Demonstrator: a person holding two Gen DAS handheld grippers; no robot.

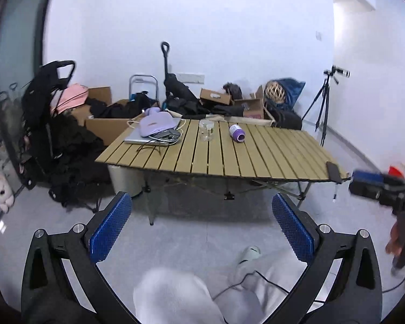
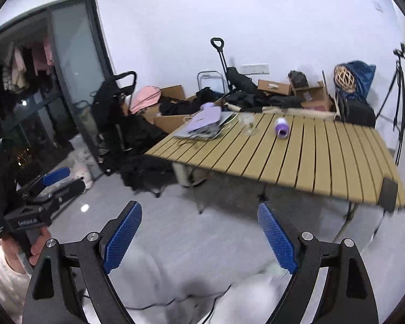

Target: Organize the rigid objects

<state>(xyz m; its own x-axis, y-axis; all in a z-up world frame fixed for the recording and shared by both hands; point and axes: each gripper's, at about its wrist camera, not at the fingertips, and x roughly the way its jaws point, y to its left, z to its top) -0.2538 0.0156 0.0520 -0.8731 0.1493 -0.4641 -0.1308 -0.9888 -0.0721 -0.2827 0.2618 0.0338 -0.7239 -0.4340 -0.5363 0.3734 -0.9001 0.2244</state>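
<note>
A slatted wooden folding table stands across the room; it also shows in the right wrist view. On it lie a white and purple bottle on its side, a clear glass, a lilac item on a laptop and a dark phone at the near right corner. My left gripper is open and empty, well short of the table above the person's legs. My right gripper is open and empty, also short of the table.
Cardboard boxes, black bags and clothes crowd the wall behind the table. A black folded cart stands at the left. A tripod stands at the right. Grey floor lies between me and the table.
</note>
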